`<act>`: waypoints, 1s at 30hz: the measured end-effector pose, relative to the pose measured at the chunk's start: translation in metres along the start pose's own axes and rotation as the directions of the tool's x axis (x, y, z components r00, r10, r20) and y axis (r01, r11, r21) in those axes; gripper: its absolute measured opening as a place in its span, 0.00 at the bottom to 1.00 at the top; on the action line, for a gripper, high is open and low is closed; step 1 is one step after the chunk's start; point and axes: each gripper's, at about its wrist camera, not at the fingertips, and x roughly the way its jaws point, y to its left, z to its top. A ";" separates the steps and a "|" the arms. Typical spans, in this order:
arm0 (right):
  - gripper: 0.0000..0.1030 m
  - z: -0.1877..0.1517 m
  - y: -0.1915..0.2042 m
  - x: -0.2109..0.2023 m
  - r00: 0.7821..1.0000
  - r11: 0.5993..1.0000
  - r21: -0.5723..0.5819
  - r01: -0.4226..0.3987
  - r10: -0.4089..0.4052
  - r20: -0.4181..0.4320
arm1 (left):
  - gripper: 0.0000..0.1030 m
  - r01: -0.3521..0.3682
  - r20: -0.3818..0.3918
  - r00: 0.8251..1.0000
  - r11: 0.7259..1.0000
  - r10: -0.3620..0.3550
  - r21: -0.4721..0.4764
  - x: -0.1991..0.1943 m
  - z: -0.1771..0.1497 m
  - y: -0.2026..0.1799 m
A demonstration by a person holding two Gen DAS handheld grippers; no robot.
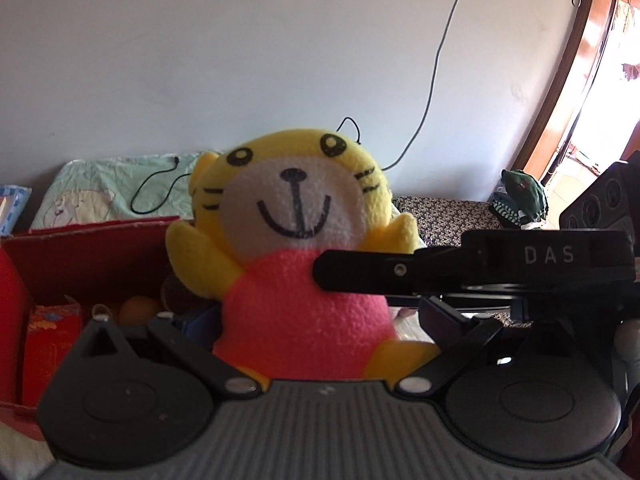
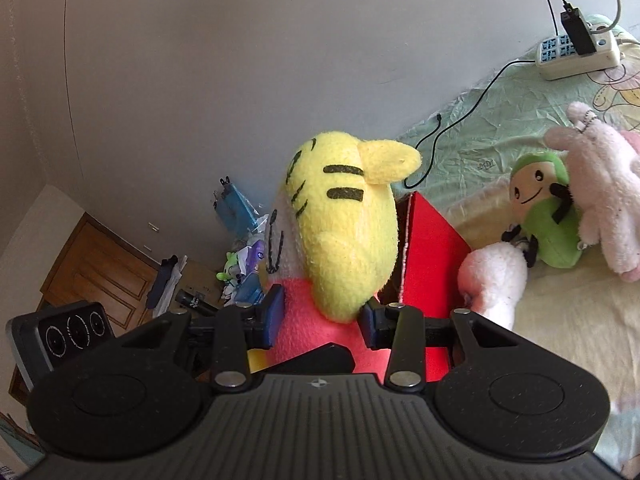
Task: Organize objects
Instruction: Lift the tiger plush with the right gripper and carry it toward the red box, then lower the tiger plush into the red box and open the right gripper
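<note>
Plush tiger, yellow head and pink body, sits upright, clamped at the pink torso between both blue pads of the right gripper, jaws closed onto it. Left gripper also brackets the toy's lower body, pads at either side, but whether they press or merely flank it cannot be told; the right gripper's finger crosses the toy's chest in the left wrist view. Red box stands just behind the toy, on a bed carrying a green plush and pink plush.
</note>
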 end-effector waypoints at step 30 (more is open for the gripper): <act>0.34 -0.020 0.053 0.137 0.799 0.787 -0.287 0.546 -0.593 -0.105 | 0.92 0.212 -0.188 0.952 0.962 -0.243 -0.170 0.067 -0.018 0.152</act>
